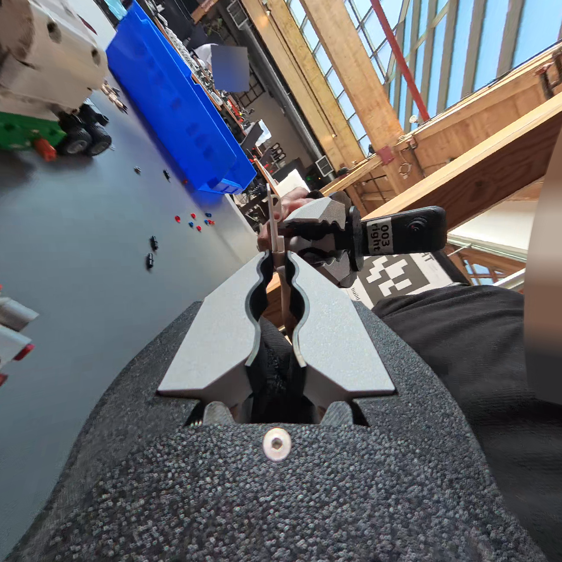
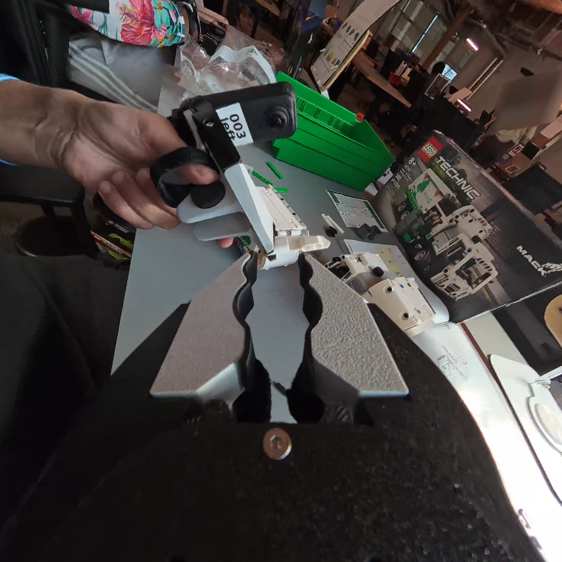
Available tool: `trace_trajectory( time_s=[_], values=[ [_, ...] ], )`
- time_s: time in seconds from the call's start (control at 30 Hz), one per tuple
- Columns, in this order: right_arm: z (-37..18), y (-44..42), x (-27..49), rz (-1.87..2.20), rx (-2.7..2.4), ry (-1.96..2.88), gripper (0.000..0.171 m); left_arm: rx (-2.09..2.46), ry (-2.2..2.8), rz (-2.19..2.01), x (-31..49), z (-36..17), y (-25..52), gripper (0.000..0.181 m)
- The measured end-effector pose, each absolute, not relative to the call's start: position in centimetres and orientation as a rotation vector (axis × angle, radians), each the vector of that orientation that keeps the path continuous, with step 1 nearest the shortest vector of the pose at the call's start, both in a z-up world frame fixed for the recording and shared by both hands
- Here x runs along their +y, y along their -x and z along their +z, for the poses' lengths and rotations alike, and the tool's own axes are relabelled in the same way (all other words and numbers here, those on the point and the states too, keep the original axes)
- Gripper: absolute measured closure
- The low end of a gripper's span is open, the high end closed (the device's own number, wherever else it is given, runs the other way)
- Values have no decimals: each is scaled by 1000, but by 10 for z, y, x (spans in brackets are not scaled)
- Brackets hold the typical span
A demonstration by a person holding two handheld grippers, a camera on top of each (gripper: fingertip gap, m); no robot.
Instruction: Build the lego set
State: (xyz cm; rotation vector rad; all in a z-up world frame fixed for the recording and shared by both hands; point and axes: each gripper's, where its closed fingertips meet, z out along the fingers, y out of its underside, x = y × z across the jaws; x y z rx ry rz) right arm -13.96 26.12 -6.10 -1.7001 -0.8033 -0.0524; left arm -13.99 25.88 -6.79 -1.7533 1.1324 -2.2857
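My left gripper (image 1: 277, 254) is shut on a white Lego panel assembly (image 1: 271, 213), seen edge-on and held up off the grey table (image 1: 91, 243). In the right wrist view the left gripper (image 2: 264, 240) grips that assembly (image 2: 282, 213) from above, with a white beam (image 2: 310, 243) sticking out to the right. My right gripper (image 2: 278, 261) is open, its jaws apart on either side of the assembly's lower end and close to it. It faces the left gripper in the left wrist view (image 1: 289, 237).
A blue bin (image 1: 170, 100), a green-and-white truck chassis with black wheels (image 1: 82, 137) and loose red and blue pins (image 1: 197, 220) lie on the table. A green bin (image 2: 328, 143), the set's box (image 2: 456, 213), a white cab sub-assembly (image 2: 392, 292) and instruction sheets (image 2: 352, 206) are beyond.
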Motion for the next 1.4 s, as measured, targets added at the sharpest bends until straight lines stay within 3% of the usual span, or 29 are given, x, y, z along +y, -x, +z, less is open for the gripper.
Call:
trace_trajectory(
  time_s=[0.6,0.87,1.17,1.4],
  values=[
    [-87,148,257,-143,-1082,1775,156,1269,1828,-2257,240,-86,140,174],
    [-75,148,257,41,-899,1746,155,1242,1809,-2256,249,-84,141,176],
    [-81,93,253,631,-206,1694,156,1266,1636,-1803,273,-94,138,175],
    [-91,86,262,654,-75,1647,159,1389,1605,-1318,285,-125,132,175]
  ],
)
